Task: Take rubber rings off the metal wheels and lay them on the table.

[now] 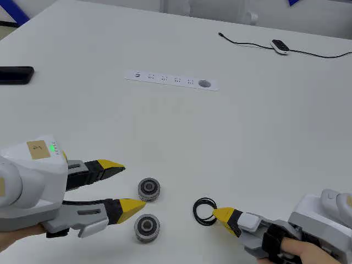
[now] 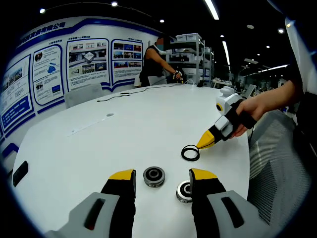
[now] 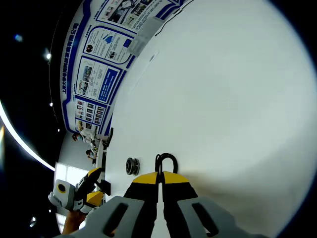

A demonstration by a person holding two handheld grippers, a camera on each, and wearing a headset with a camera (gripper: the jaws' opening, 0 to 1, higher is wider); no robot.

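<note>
Hardly anything here reads cleanly. On the white housing of my left gripper [image 1: 133,185], at about eight o'clock in the head view, a tan sticker [image 1: 38,149] carries a handwritten mark I cannot make out, with a small green lit sign [image 1: 53,147] just beside it, too tiny to read. The power strip [image 1: 171,80] at twelve o'clock has faint markings by its sockets, also illegible. In the left gripper view, the wall panels [image 2: 89,57] at ten o'clock bear Chinese headings and blue print, too small to read.
</note>
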